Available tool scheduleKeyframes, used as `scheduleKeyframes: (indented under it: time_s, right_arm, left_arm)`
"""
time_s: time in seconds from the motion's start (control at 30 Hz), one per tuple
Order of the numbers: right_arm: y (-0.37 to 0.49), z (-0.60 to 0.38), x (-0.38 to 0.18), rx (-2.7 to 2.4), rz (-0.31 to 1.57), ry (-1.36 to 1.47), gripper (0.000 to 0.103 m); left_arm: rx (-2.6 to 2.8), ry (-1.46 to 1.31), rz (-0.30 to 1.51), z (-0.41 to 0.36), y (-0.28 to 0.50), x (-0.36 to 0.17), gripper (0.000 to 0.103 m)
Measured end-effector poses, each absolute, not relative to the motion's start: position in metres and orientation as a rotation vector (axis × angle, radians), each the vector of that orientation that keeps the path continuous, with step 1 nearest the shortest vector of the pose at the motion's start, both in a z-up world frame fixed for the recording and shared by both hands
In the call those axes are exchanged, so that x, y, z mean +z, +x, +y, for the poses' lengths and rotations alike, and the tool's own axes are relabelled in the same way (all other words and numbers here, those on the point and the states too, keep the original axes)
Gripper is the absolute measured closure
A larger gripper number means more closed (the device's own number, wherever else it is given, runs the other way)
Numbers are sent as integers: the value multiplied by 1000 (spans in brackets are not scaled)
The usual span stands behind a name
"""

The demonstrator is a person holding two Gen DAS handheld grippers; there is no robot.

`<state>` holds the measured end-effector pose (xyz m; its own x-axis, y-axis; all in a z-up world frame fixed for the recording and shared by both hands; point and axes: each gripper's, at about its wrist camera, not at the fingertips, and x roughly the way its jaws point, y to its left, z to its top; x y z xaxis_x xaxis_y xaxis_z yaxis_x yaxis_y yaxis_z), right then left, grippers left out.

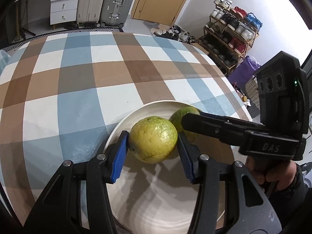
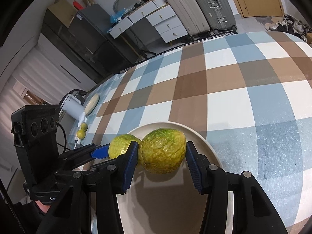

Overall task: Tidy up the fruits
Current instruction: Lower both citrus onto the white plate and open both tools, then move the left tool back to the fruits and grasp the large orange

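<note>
Two yellow-green guavas lie side by side on a white plate (image 1: 159,200) on the checked tablecloth. My left gripper (image 1: 153,142) is shut on the smooth guava (image 1: 153,139), its blue pads touching both sides. My right gripper (image 2: 162,154) straddles the wrinkled guava (image 2: 162,151); its left pad touches the fruit and a small gap shows at the right pad. In the left wrist view the right gripper's fingers (image 1: 214,125) cover part of the wrinkled guava (image 1: 179,117). In the right wrist view the smooth guava (image 2: 121,145) sits left of it, on the plate (image 2: 202,142).
Two small green fruits (image 2: 81,131) lie at the table's far left edge beside a white jug (image 2: 73,108) and a small round plate (image 2: 92,103). Suitcases (image 1: 109,2), drawers and a shoe rack (image 1: 230,33) stand beyond the table.
</note>
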<state>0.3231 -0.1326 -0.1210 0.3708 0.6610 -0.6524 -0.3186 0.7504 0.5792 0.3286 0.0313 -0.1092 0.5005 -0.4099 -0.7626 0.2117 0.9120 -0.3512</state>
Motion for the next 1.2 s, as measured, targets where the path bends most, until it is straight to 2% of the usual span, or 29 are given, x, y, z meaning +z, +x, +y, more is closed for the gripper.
scheduleKeyframes:
  time_s: [0.1,0.13,0.17,0.23,0.43,0.5,0.57,0.6,0.67,0.73,1.2]
  right_arm:
    - [324,-135,-121,643,1010,415,50]
    - [323,-135,-120,640,1005,414,49]
    - [322,-136,-119,632,1002,411,46]
    - [319,-139,-116,633,989,428,39]
    - [295,-156,-94,626,904,443,19]
    - [282,-163,-83,620,866,444,7]
    - [270,-168,-73,621,830,449,1]
    - [262,-171,-67,615,809,442,0]
    - [245,-175,-56,591,772,407,0]
    - [232,-175,-49,599,743,373,0]
    - [119,-172,-12,554,591,223,0]
  left_arm:
    - [-385,-220,963,32,329,-107,55]
    - [-382,-207,957,31,328,-105,52]
    - [-380,-198,953,30,327,-103,41]
    - [-377,-199,933,30,322,-97,33]
    - [-321,-164,880,32,299,-72,23]
    - [-292,-132,853,31,285,-61,21]
    - [-274,-103,829,31,272,-50,19]
    - [-262,-87,808,30,262,-44,17]
    - [-245,-68,772,30,244,-32,6]
    - [-229,-64,731,31,223,-19,1]
    - [-142,-41,648,25,104,18,1]
